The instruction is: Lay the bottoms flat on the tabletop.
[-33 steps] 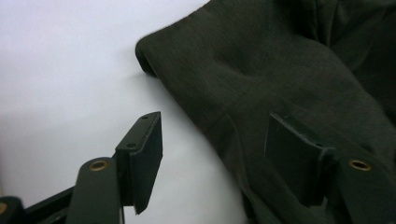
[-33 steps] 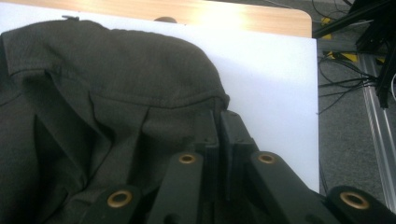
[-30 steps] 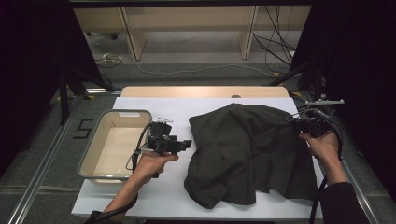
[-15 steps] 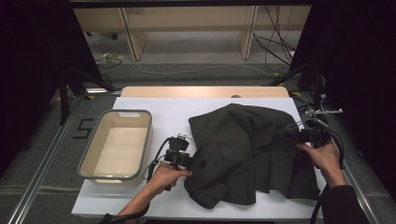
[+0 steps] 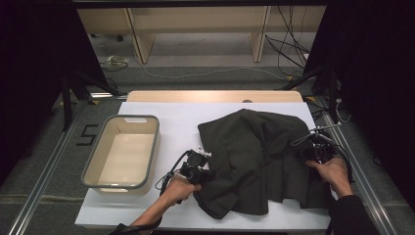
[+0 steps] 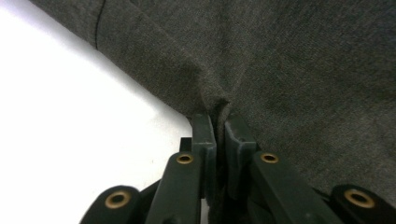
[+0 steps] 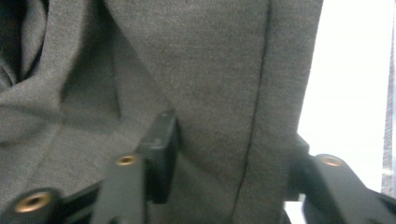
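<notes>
Seen from above, at far left on the white table [image 5: 176, 110]: a beige tub [image 5: 122, 154] with a grey rim, empty and upright, well apart from the cloth. Just right of it, gripped in the person's left hand [image 5: 178, 188]: the left gripper [image 5: 208, 175], jaws pressed together on the near left edge of a dark grey garment [image 5: 259, 156], having just been closing; in the left gripper view, a small pucker of the garment's hem [image 6: 219, 100] pinched between the two black pads [image 6: 204, 135], white tabletop to one side. Across the middle and right of the table: the garment itself, rumpled and spread flat, one corner hanging towards the near edge. At far right, held in the right hand [image 5: 335, 171]: the right gripper [image 5: 313, 154], set against the garment's right edge; in the right gripper view, jaws spread apart and just closing, a seamed fold of the fabric [image 7: 219, 107] lying between them, not yet clamped.
</notes>
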The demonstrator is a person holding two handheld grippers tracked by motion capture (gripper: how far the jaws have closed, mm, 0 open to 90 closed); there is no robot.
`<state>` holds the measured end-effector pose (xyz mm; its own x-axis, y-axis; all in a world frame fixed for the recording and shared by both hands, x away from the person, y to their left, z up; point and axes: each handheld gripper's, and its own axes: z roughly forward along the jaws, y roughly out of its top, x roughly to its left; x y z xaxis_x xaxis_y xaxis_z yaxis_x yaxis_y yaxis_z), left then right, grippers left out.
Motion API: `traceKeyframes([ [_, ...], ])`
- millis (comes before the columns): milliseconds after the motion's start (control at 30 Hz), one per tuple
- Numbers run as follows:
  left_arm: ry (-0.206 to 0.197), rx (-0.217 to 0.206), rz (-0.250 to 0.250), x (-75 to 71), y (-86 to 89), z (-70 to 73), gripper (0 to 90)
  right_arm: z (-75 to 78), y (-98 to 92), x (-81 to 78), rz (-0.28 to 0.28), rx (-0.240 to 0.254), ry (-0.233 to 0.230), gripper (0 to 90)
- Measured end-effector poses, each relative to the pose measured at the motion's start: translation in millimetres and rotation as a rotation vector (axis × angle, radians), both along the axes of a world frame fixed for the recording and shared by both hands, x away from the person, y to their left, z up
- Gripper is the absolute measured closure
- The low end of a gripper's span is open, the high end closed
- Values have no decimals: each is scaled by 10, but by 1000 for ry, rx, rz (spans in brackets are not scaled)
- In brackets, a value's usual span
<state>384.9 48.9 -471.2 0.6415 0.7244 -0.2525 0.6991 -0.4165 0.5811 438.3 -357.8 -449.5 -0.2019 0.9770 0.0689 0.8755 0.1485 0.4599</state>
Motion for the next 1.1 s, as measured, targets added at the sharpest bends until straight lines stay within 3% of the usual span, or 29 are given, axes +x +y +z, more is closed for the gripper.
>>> traceKeyframes([
  [67,-4,-16,-4,2,41,34,855,-46,-6,-5,5,15,27,652],
  [167,-11,-53,-2,6,131,101,860,-77,33,-53,50,3,53,843],
  [300,-4,-87,-6,23,268,164,864,-26,81,-196,106,12,80,857],
  [467,-1,-103,-6,25,391,239,866,-5,73,-373,131,22,110,856],
  [600,-25,-74,-4,-32,550,297,866,43,66,-541,155,55,122,856],
  [667,-11,-73,-5,-78,646,289,866,54,80,-649,193,63,123,856],
  [800,-4,-62,-8,-151,709,259,865,85,99,-790,203,74,131,847],
  [867,-8,-50,-4,-159,686,256,857,90,114,-826,209,79,133,816],
  [900,-12,-32,12,-163,669,261,834,97,124,-836,206,82,136,748],
  [967,-20,-27,22,-155,655,279,702,125,125,-826,180,63,113,546],
  [1033,-29,-29,60,-143,633,314,540,192,83,-798,139,38,52,433],
  [1100,-48,-26,69,-134,596,366,433,304,16,-770,85,50,-48,400],
])
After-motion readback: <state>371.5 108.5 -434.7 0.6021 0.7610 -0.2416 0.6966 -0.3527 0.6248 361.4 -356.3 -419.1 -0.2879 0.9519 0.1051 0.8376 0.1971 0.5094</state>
